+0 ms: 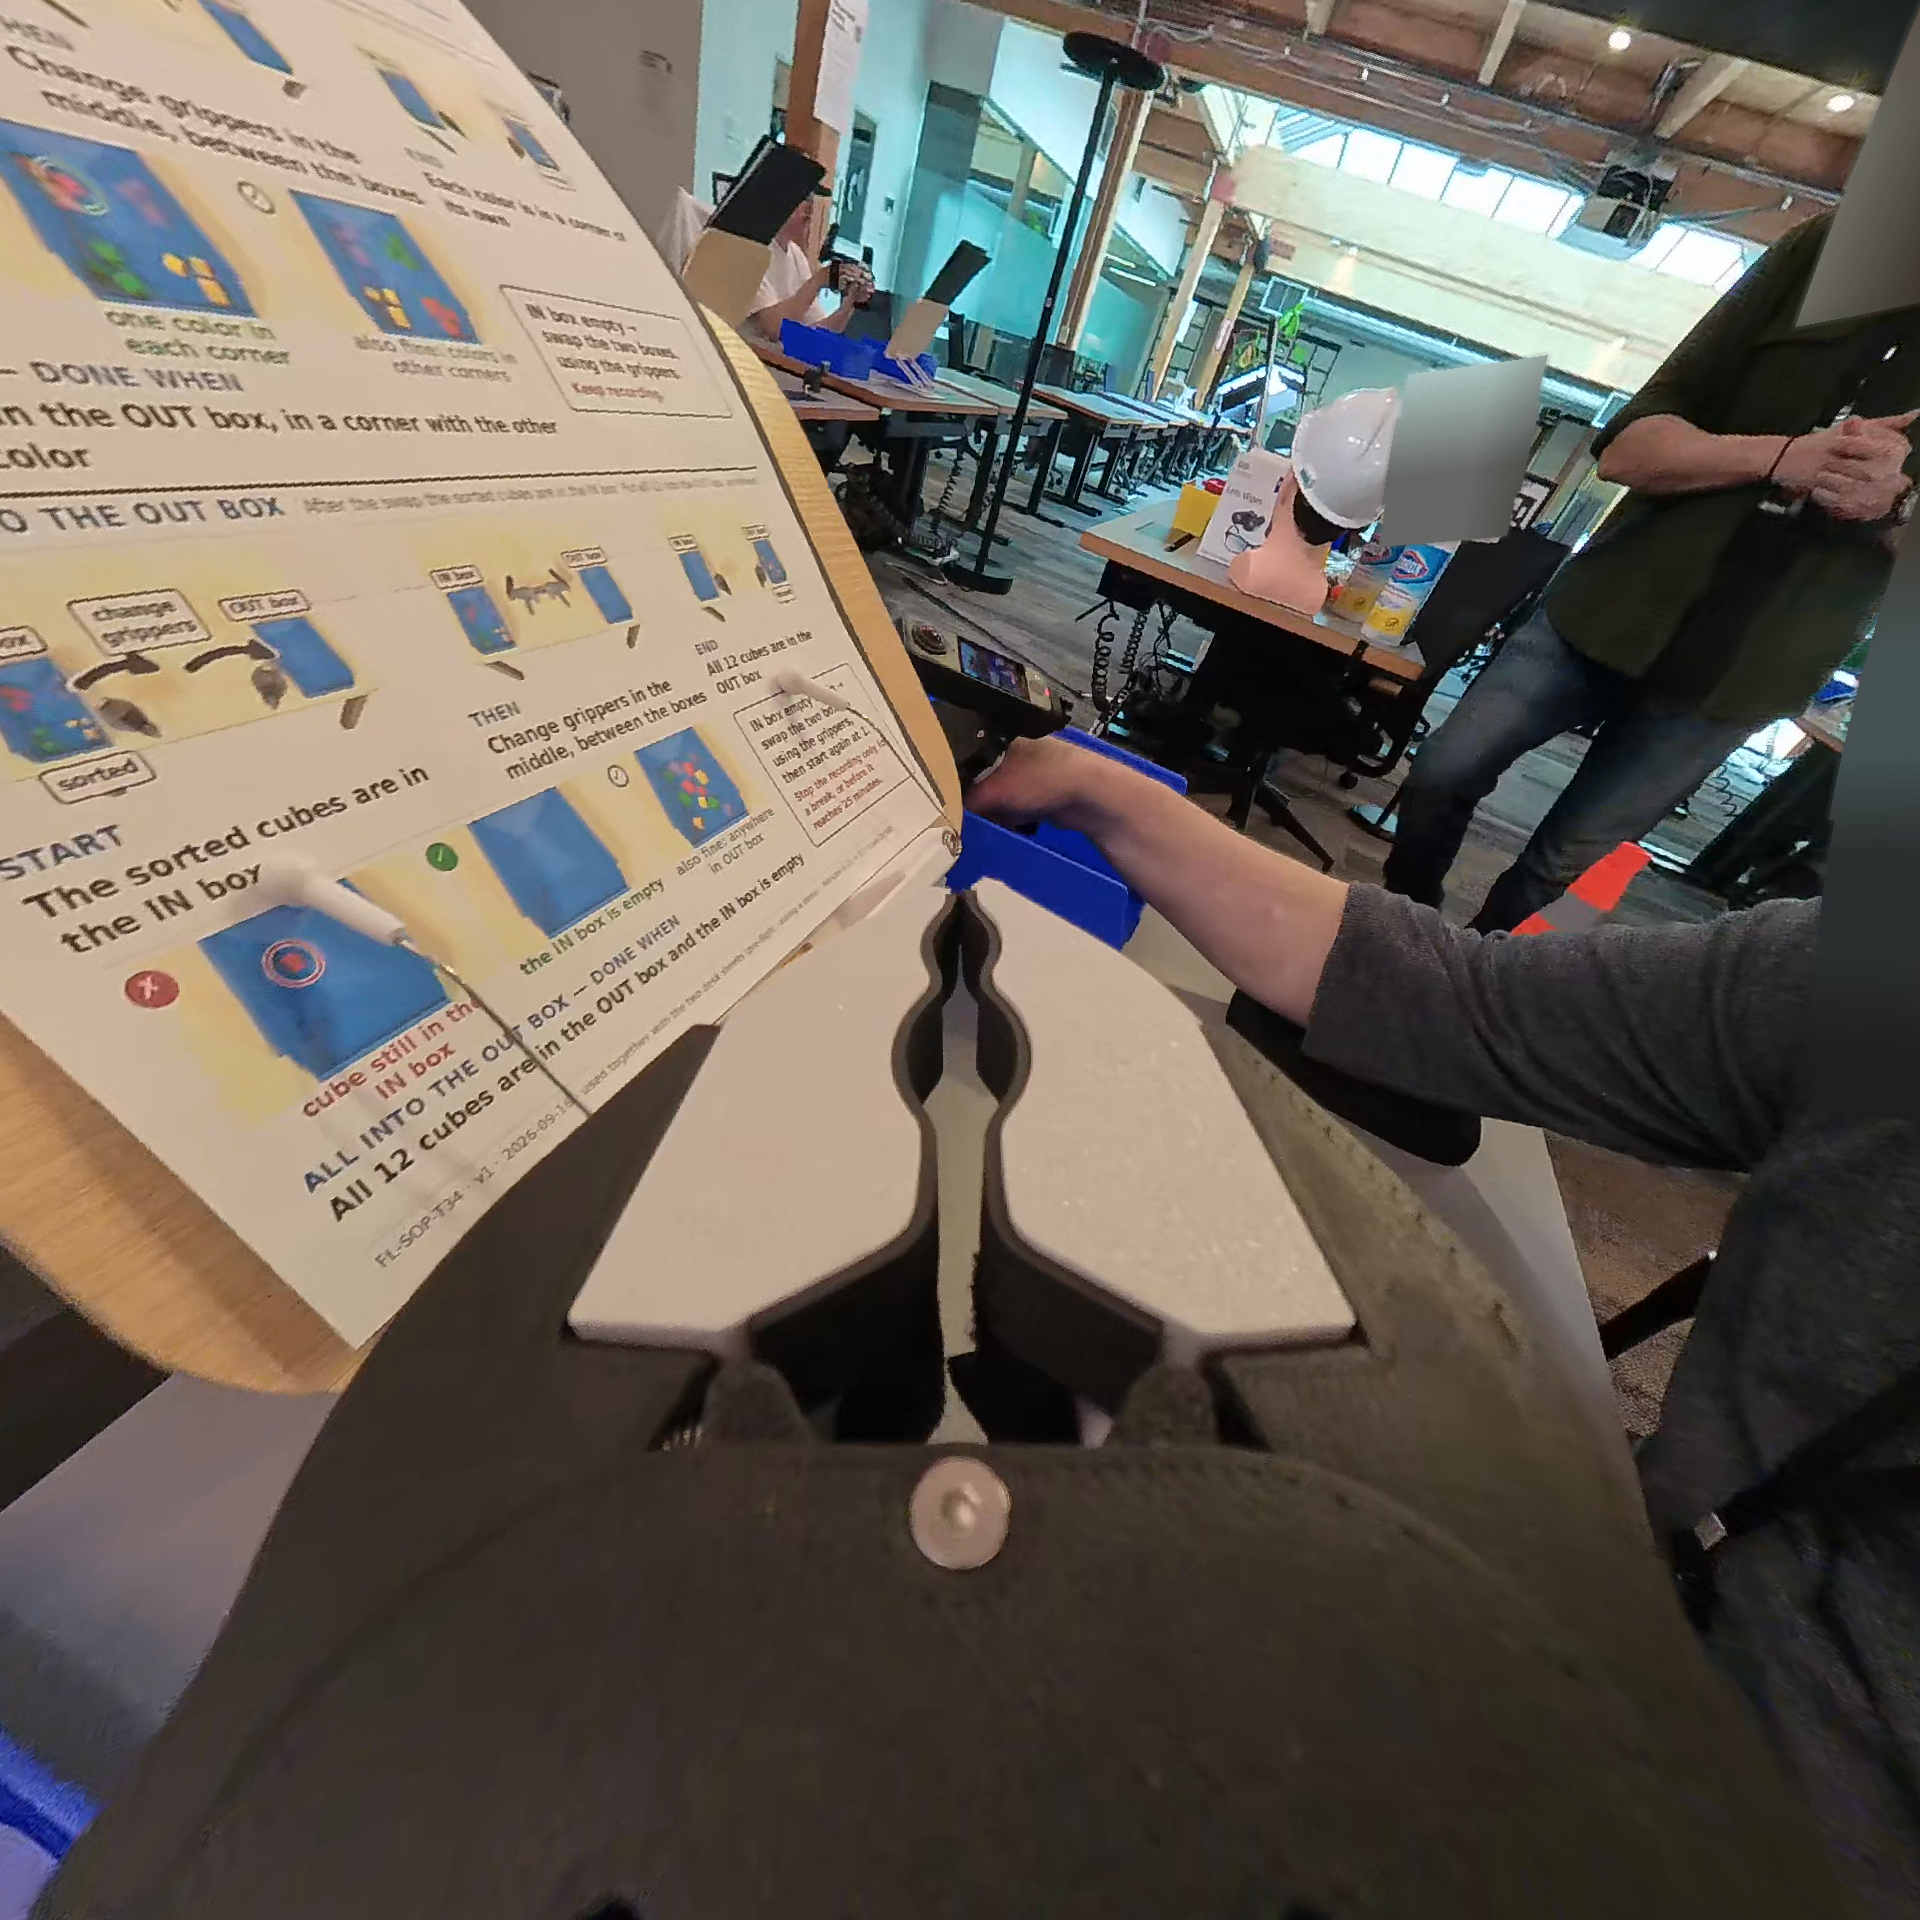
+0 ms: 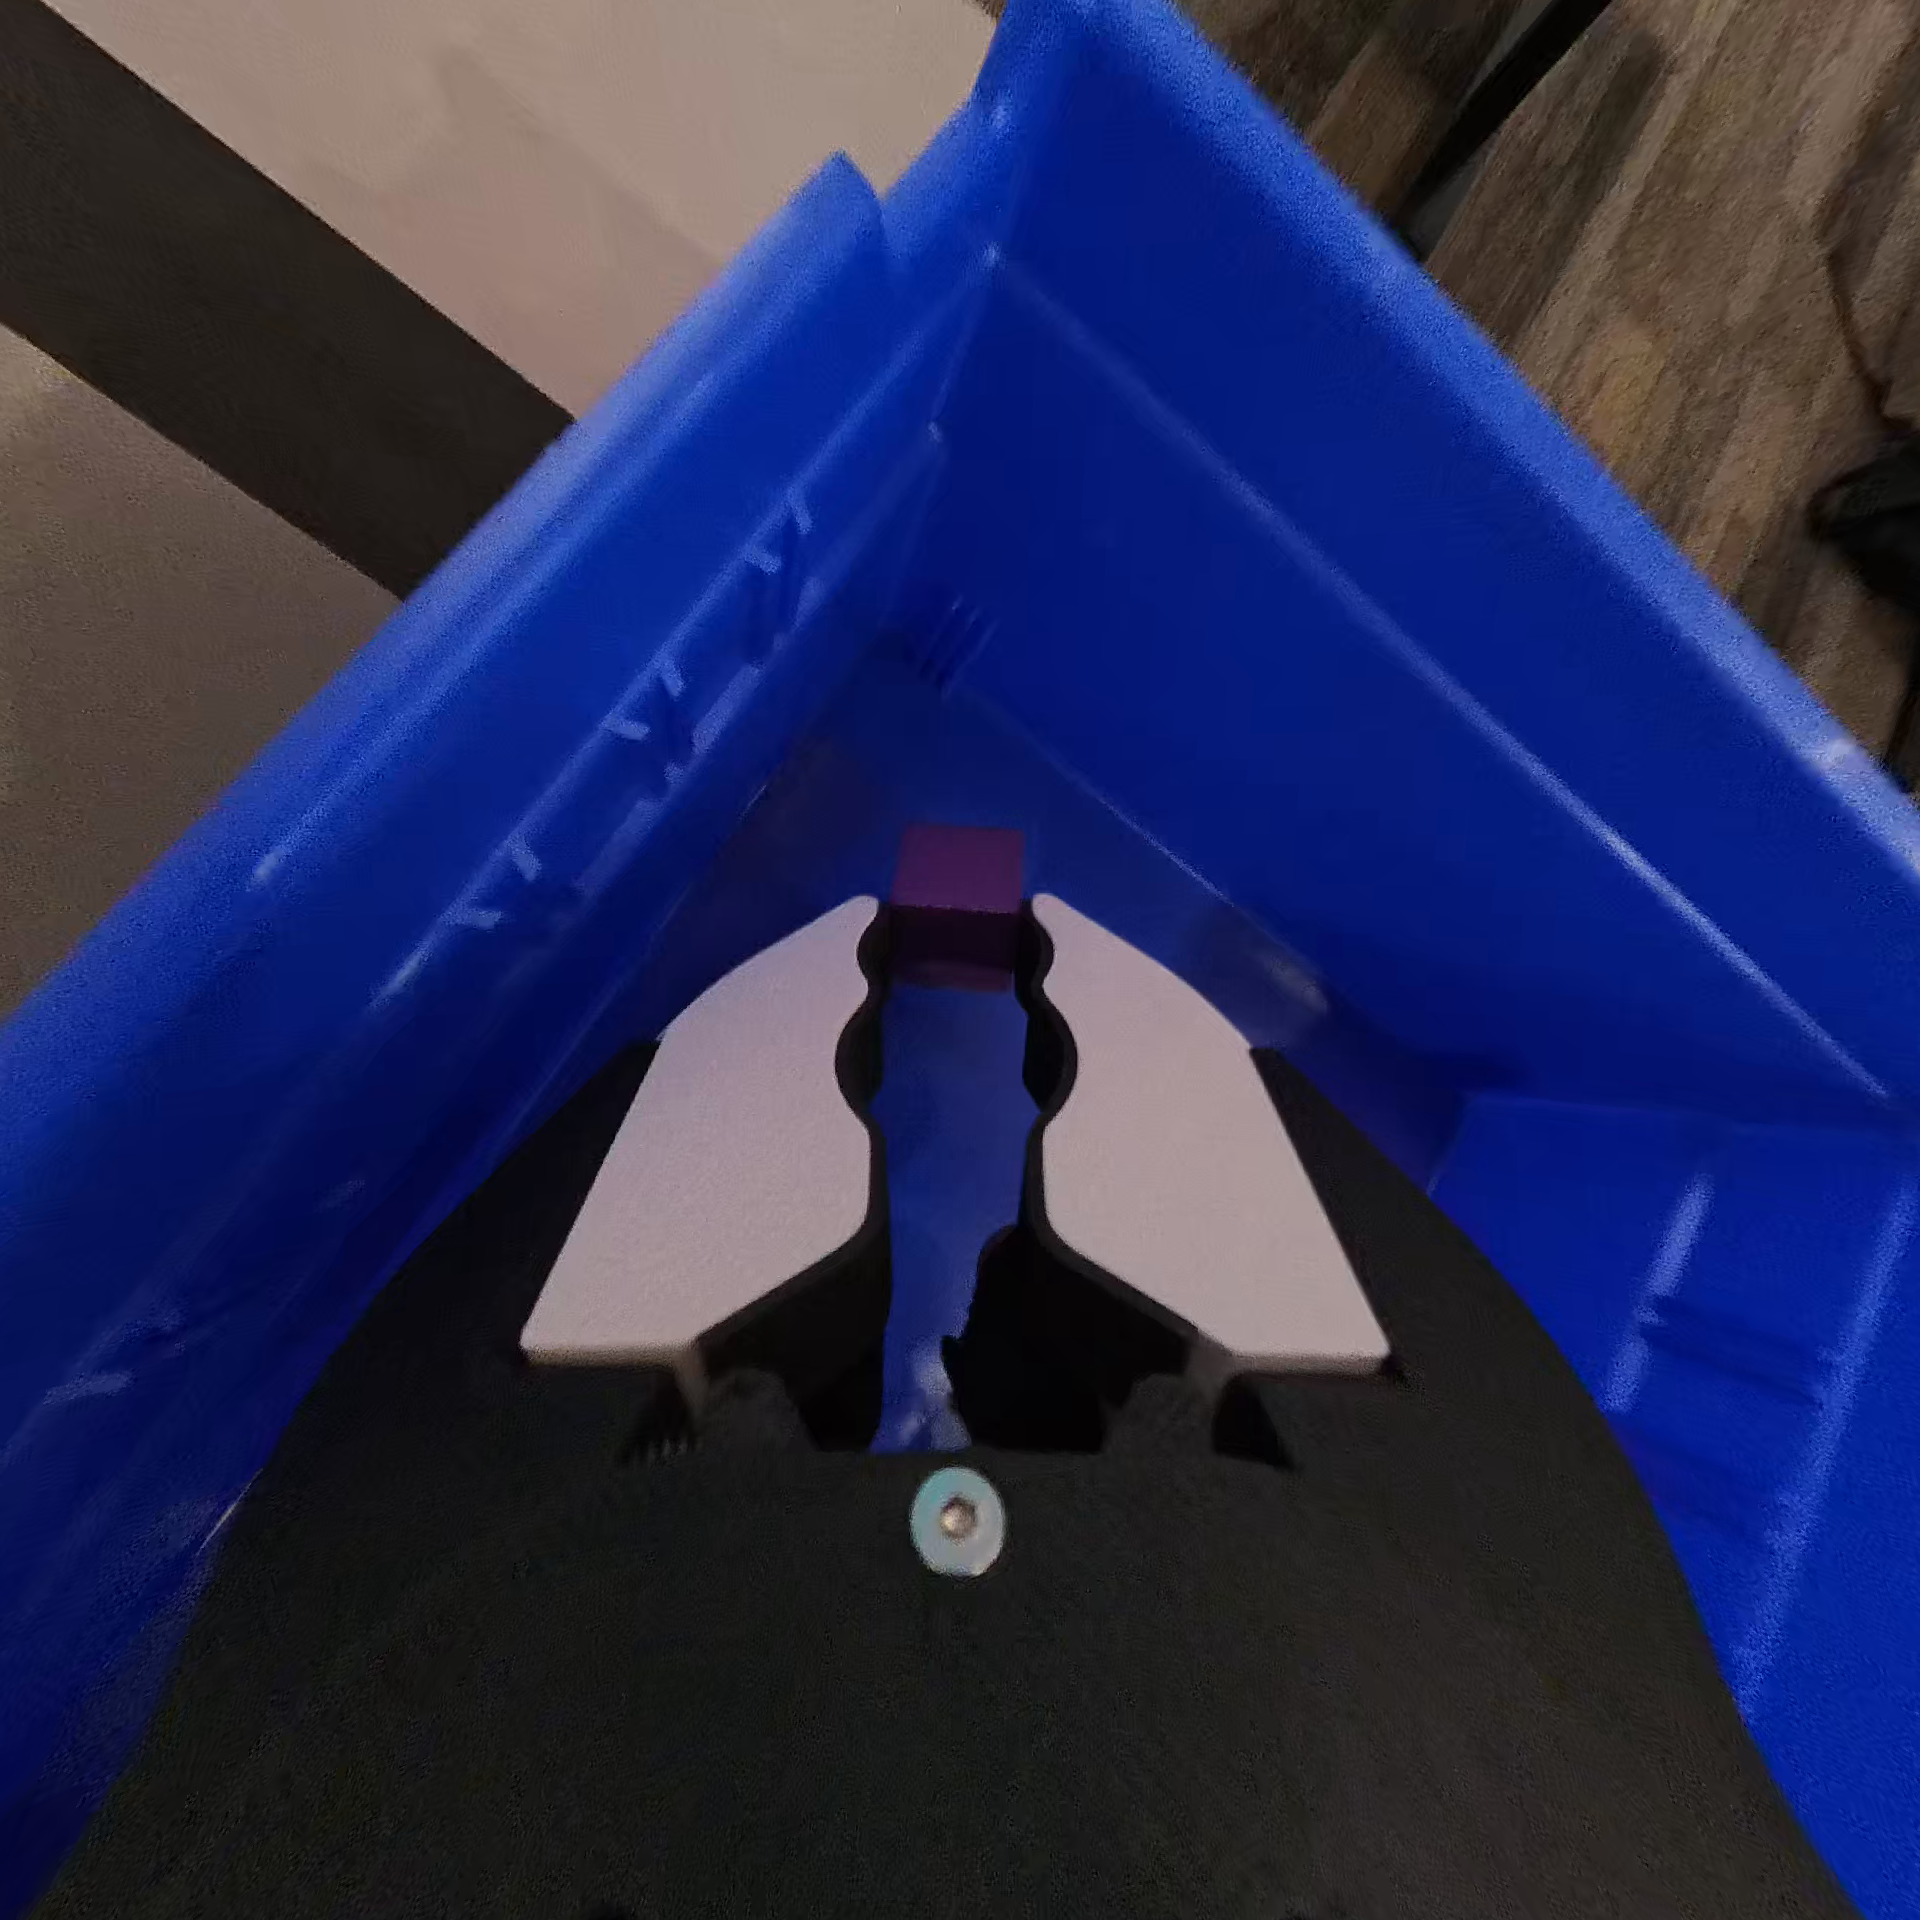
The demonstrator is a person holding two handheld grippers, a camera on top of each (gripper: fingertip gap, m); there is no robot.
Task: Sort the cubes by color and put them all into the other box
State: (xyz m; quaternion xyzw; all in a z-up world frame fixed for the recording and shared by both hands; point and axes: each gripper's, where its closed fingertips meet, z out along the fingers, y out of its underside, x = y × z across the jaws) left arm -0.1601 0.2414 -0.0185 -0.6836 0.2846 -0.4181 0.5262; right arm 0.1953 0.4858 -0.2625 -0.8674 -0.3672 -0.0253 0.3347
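Note:
In the right wrist view my right gripper point(image 2: 956, 935) is shut on a purple cube point(image 2: 956, 904), held at the fingertips. It hangs low inside a blue box point(image 2: 1351, 582), pointing into one of its corners. In the left wrist view my left gripper point(image 1: 961, 914) is shut with nothing between its fingers, raised and tilted up toward the room. Beyond its tips a person's hand point(image 1: 1049, 790) holds the other gripper down inside a blue box point(image 1: 1049, 862) on the white table.
A wooden board with a printed instruction sheet point(image 1: 416, 623) stands close at the left of my left gripper. A person point(image 1: 1714, 520) stands at the right. Desks, a lamp pole point(image 1: 1049, 312) and an orange cone point(image 1: 1579, 883) lie farther off.

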